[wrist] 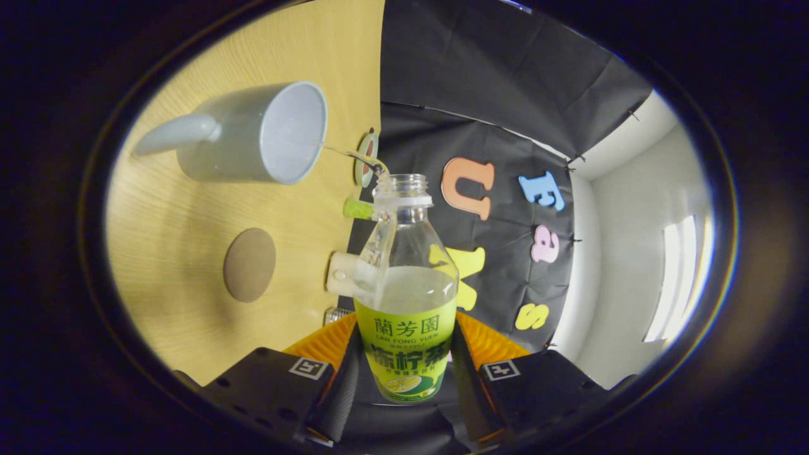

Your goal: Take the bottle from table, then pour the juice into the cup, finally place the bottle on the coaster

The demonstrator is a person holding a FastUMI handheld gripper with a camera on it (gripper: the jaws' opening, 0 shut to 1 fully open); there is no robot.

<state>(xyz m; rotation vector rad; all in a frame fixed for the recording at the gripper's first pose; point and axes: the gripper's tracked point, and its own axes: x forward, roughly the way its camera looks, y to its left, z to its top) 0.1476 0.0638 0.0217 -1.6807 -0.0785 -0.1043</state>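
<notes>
Wooden table (189,303) seen rolled sideways since the bottle (407,297), clamped between both fingers of the gripper (406,373), is tipped for pouring; juice streams toward the cup (253,136) at 10 o'clock. Coaster (249,264) waits at 9 o'clock.

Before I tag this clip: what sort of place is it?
Likely a staged recording booth: black cloth wall, wooden table with cup and coaster. The tool is shut on the bottle.
</notes>
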